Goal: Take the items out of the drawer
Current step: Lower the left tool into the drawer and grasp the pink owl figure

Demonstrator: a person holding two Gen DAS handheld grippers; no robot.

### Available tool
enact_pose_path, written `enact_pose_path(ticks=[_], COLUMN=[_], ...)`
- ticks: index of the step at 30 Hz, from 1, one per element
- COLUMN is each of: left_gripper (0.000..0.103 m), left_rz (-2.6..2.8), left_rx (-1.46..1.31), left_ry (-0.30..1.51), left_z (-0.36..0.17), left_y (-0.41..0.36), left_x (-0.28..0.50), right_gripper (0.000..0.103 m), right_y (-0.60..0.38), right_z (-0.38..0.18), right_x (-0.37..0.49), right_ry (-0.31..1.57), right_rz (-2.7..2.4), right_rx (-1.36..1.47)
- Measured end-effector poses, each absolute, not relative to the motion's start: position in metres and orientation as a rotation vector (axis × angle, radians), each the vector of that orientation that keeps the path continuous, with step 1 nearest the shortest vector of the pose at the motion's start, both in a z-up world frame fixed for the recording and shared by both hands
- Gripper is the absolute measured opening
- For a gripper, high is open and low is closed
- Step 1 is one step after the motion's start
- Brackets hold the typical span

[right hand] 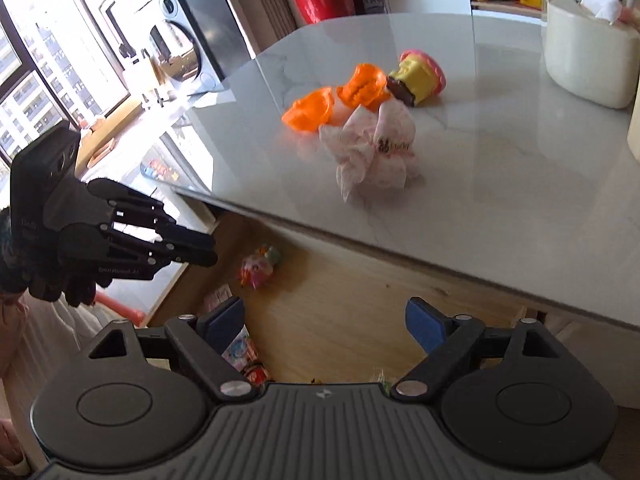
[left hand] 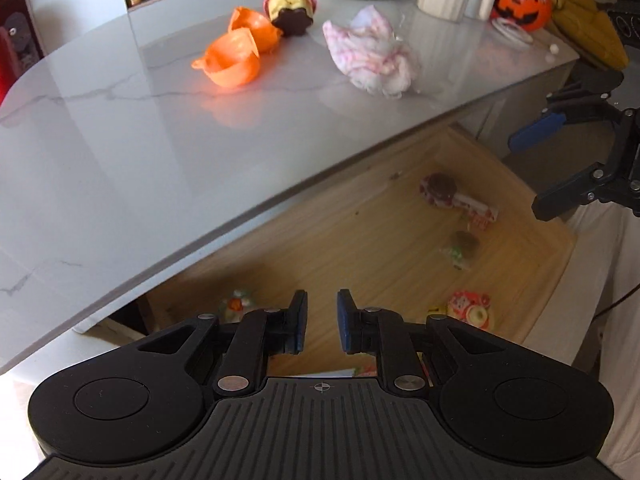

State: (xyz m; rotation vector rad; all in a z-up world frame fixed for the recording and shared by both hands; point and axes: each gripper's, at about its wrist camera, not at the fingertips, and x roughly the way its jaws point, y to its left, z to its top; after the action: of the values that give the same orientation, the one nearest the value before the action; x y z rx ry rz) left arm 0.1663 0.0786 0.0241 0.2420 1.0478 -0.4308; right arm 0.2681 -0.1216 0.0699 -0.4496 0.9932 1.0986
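The drawer (left hand: 404,216) is pulled out from under the marble table (left hand: 160,152), so the small toys inside can be reached from above. Both tools point down into it.

The left gripper (left hand: 322,322) has its blue pads close together with only a narrow gap, and nothing is between them. It hangs over the near left part of the drawer, close to a little pink and red toy (left hand: 470,308).

The right gripper (right hand: 324,320) has its jaws wide apart and holds nothing. I think it is spread wide so it can fit around a toy. A pink toy (right hand: 260,266) lies on the drawer floor, far and left of it.

Some things already sit on the table: two orange cups (left hand: 236,54), a toy cupcake (left hand: 290,6) lying on its side, and a crumpled pink wrapper (left hand: 374,54). They lie far from the table's edge, probably so they will not fall back in.

More wrapped sweets (left hand: 456,200) still wait in the drawer.
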Motion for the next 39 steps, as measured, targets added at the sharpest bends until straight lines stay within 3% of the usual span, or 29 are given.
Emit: enact_pose_path(ticks=[5,11,18,27,34,39], left_gripper=[0.018,0.019,0.020,0.020,0.026,0.030], left_rz=[-0.288,-0.153,-0.074,-0.118,-0.125,-0.152], left_rx=[0.315,0.330,0.335,0.279,0.509,0.368], left_ry=[1.148,1.086,1.077,1.200,1.119,1.168], left_z=[-0.007,-0.020,-0.040,-0.058,-0.067,-0.070], left_y=[0.071,0.068,0.070,0.078,0.060,0.067], left_x=[0.176,0.184,0.197,0.212,0.219,0.230], right_gripper=[0.088,0.088,0.093,0.095,0.095,0.096], right_y=[-0.123,-0.120,-0.124,-0.121,-0.119,-0.119], right_z=[0.031,0.003,0.001,-0.001,-0.001,-0.001], right_x=[0.268,0.274,0.284,0.285,0.284,0.283], right_ry=[1.055,1.100,1.135,1.149,1.142,1.138], right_rz=[1.058,0.995,0.960,0.949,0.948,0.951], right_rx=[-0.471,-0.534,-0.485,-0.490,-0.500,-0.507])
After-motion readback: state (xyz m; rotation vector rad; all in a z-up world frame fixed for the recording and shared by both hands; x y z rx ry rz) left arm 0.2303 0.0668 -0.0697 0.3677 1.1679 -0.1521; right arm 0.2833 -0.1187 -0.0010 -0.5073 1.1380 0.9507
